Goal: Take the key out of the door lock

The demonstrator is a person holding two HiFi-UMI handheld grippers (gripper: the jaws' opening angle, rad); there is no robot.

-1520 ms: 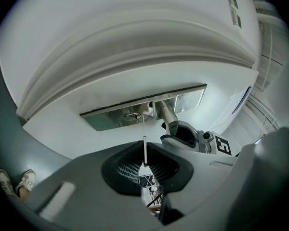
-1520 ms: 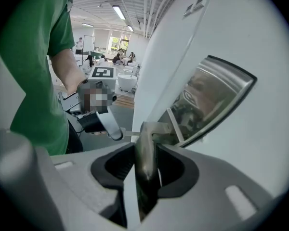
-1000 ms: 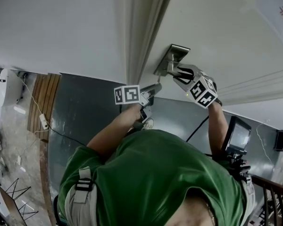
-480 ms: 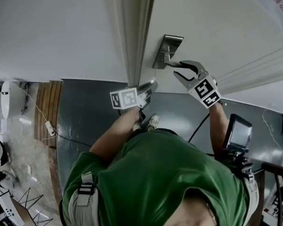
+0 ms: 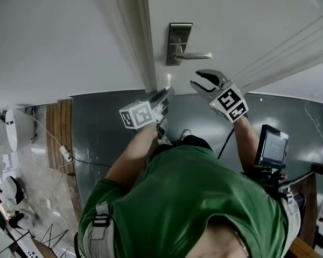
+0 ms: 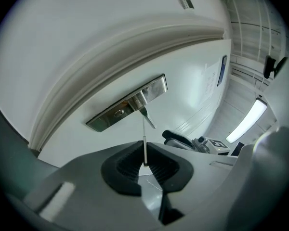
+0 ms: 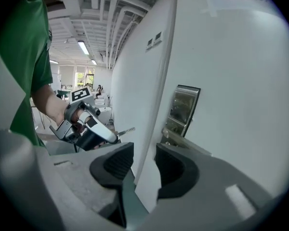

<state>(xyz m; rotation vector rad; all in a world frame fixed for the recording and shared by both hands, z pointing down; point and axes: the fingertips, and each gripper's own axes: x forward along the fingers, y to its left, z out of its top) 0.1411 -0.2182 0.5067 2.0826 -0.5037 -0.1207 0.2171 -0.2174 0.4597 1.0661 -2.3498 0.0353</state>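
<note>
Up against the door point(image 5: 258, 15), the head view gives me both claws below the lock plate point(image 5: 178, 42) and its lever handle point(image 5: 198, 55), but hardly shows what the left one carries. The left gripper view makes that plain. The key point(image 6: 144, 143) is seen edge-on as a thin blade rising from the left claw point(image 6: 144, 163), its tip short of the plate and clear of the lock. That claw is clenched on the key's base. From the right gripper view, the key juts out sideways beside the door's edge. The right claw point(image 5: 202, 82) hangs just below the handle, touching nothing. Its jaws are spread wide, having just narrowed a little, and they grip nothing.
</note>
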